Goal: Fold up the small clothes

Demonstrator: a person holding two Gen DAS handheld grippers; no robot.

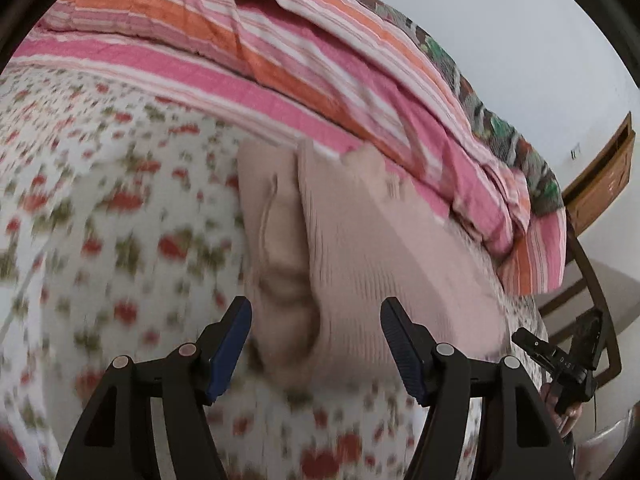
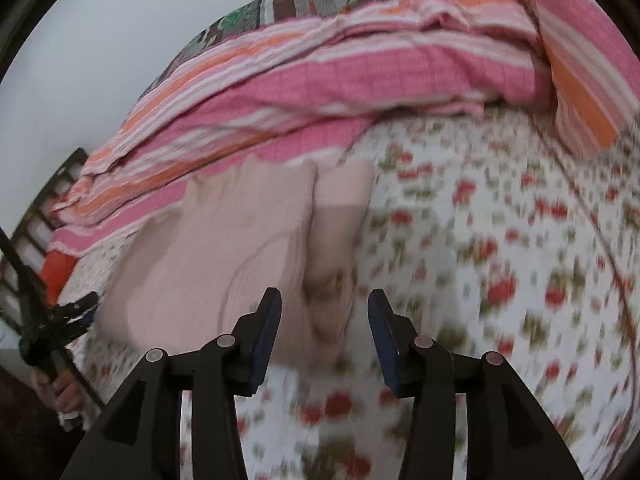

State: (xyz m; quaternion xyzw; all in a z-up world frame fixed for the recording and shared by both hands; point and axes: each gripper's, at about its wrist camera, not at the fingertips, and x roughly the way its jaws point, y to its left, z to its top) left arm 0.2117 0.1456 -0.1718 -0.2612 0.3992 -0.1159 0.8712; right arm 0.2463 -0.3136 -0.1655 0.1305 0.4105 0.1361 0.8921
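Note:
A small beige ribbed knit garment (image 1: 360,256) lies bunched on the floral bedsheet (image 1: 100,220); it also shows in the right wrist view (image 2: 240,248). My left gripper (image 1: 316,312) is open, its jaws apart just above the garment's near edge, holding nothing. My right gripper (image 2: 324,304) is open and empty over the garment's near right edge. The right gripper shows at the far right of the left wrist view (image 1: 560,360); the left gripper shows at the left edge of the right wrist view (image 2: 56,328). Both views are motion-blurred.
A pink, orange and white striped quilt (image 1: 280,64) lies heaped behind the garment, also in the right wrist view (image 2: 320,80). A patterned dark blanket (image 1: 500,120) runs along the wall. A wooden bed frame (image 1: 600,176) stands at the right.

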